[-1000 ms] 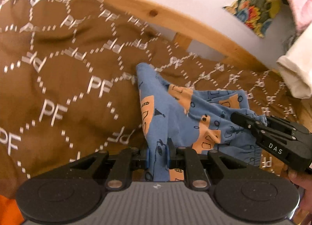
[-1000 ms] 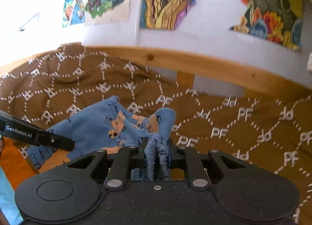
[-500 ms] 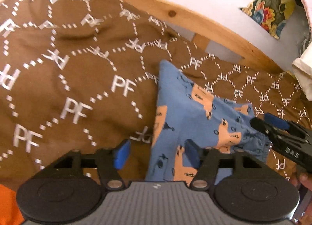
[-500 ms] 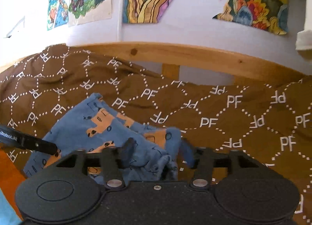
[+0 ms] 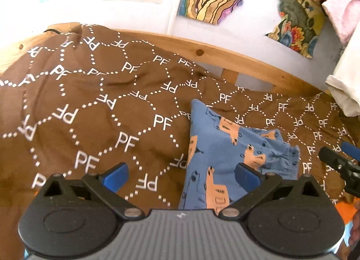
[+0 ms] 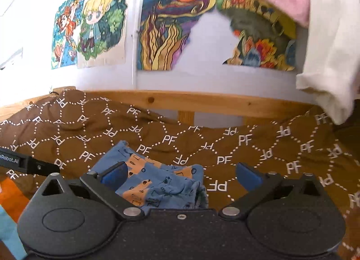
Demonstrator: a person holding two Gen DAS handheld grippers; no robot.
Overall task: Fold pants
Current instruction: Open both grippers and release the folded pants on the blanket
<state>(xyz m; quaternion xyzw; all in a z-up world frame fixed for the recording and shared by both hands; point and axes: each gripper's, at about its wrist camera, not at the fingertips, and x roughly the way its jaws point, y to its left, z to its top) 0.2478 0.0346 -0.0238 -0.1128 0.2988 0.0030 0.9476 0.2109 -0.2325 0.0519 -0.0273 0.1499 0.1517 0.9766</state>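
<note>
Pants (image 5: 227,154) lie w/ right hand-held gripper (image 6: 182,175) above, apart.

- Bright daylight throughout, strongest at upper left, washing the white wall (image 6: 27,12) nearly blank there.
- Soft shadows only, lying in the folds of the brown bedspread (image 5: 67,93).
- Strong fisheye bending: wooden bed rail (image 5: 225,55) bowed into an arc, corners cut off black.
- Slight motion blur on the wall posters (image 6: 166,23) and hanging cloth (image 6: 326,57) at right; bedspread lettering mostly sharp.
- Colours saturated; no glare on the black gripper bodies.
</note>
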